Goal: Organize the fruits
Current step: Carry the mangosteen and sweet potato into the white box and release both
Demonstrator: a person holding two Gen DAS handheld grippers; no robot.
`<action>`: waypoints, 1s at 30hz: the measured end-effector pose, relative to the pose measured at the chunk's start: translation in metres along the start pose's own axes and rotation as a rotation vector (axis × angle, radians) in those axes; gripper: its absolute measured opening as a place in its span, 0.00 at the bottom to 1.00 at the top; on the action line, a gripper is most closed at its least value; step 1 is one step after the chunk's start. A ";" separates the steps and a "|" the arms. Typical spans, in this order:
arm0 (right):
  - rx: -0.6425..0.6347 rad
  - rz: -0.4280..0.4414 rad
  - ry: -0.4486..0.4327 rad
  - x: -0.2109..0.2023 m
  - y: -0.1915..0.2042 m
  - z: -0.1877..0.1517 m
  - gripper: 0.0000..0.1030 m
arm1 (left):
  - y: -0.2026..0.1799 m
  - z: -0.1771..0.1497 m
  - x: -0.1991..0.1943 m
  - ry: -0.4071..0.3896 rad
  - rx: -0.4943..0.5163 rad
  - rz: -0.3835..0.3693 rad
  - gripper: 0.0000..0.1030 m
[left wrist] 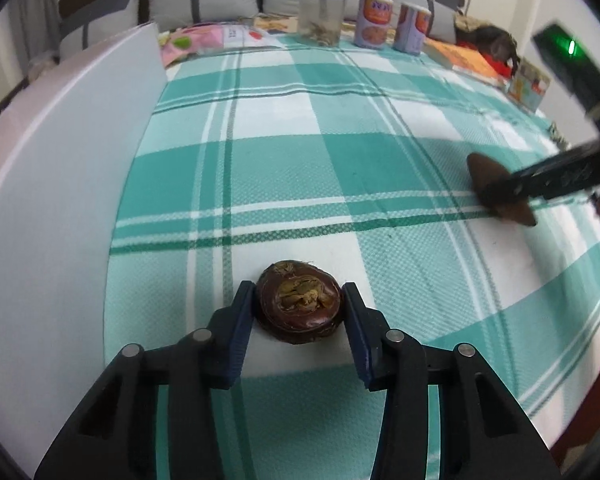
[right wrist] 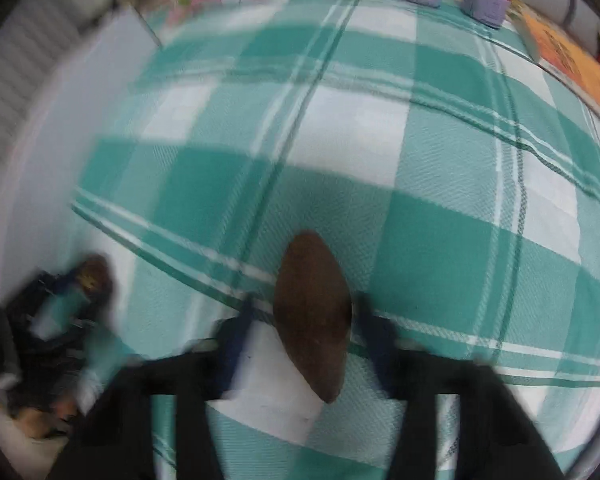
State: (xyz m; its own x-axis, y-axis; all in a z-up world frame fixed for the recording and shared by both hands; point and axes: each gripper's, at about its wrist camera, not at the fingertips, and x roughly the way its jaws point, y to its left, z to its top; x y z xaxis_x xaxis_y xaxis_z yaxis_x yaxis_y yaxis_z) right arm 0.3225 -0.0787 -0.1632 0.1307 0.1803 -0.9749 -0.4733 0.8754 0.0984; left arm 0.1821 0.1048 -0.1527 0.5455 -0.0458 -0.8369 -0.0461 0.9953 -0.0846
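Note:
A round dark-brown fruit [left wrist: 300,304] with a dried yellow top sits between the blue pads of my left gripper [left wrist: 299,306], which is shut on it over the green checked cloth [left wrist: 292,160]. A brown, pointed oval fruit [right wrist: 312,316] lies between the fingers of my right gripper [right wrist: 302,320]; a gap shows on its left side and the view is blurred. In the left wrist view the right gripper [left wrist: 512,194] is at the far right around that fruit [left wrist: 496,184]. The left gripper with its fruit [right wrist: 94,276] shows at the lower left of the right wrist view.
A large white board or tray [left wrist: 60,200] lies along the left of the cloth. At the far edge stand a clear jar [left wrist: 322,16], two cans [left wrist: 374,20], packets [left wrist: 220,38] and an orange book [left wrist: 466,60]. Grey cushions [left wrist: 204,0] lie behind.

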 end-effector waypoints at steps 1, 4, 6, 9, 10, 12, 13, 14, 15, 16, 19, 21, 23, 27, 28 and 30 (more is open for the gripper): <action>0.004 -0.003 -0.005 -0.001 0.001 -0.001 0.39 | 0.003 -0.001 -0.009 -0.006 -0.030 -0.029 0.43; 0.036 0.070 -0.072 -0.022 0.003 -0.006 0.39 | 0.018 -0.002 -0.051 -0.041 -0.145 -0.152 0.43; 0.021 0.135 -0.132 -0.047 0.014 -0.006 0.39 | 0.038 0.000 -0.092 -0.083 -0.215 -0.218 0.43; -0.045 0.227 -0.201 -0.088 0.054 0.004 0.39 | 0.084 0.008 -0.149 -0.158 -0.288 -0.227 0.43; -0.078 0.257 -0.218 -0.100 0.073 0.009 0.39 | 0.101 0.012 -0.162 -0.172 -0.306 -0.208 0.43; -0.164 0.327 -0.245 -0.120 0.123 0.019 0.39 | 0.139 0.021 -0.175 -0.181 -0.353 -0.159 0.43; -0.193 0.349 -0.250 -0.124 0.143 0.023 0.39 | 0.162 0.028 -0.174 -0.167 -0.368 -0.112 0.43; -0.233 0.377 -0.253 -0.127 0.170 0.027 0.39 | 0.183 0.033 -0.166 -0.142 -0.384 -0.065 0.43; -0.267 0.396 -0.252 -0.128 0.194 0.030 0.39 | 0.197 0.036 -0.158 -0.123 -0.404 -0.037 0.43; -0.301 0.409 -0.248 -0.127 0.218 0.034 0.39 | 0.214 0.039 -0.145 -0.092 -0.432 -0.008 0.43; -0.372 0.427 -0.209 -0.107 0.288 0.050 0.39 | 0.254 0.040 -0.098 0.012 -0.521 0.053 0.43; -0.392 0.408 -0.180 -0.088 0.319 0.058 0.39 | 0.267 0.035 -0.077 0.064 -0.550 0.083 0.43; -0.417 0.374 -0.146 -0.065 0.349 0.066 0.39 | 0.276 0.029 -0.064 0.106 -0.584 0.122 0.44; -0.474 0.301 -0.100 -0.029 0.379 0.076 0.39 | 0.293 0.013 -0.055 0.173 -0.666 0.157 0.45; -0.489 0.276 -0.094 -0.021 0.383 0.076 0.39 | 0.295 0.012 -0.056 0.175 -0.678 0.164 0.50; -0.498 0.252 -0.069 -0.006 0.390 0.079 0.40 | 0.297 0.011 -0.062 0.161 -0.683 0.182 0.61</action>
State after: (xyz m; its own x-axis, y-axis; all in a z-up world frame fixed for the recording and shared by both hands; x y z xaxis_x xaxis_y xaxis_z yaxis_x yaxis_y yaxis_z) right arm 0.2060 0.2969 -0.1029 0.0087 0.4000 -0.9165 -0.8490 0.4872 0.2046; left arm 0.1436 0.4038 -0.1200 0.3519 0.0514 -0.9346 -0.6657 0.7157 -0.2113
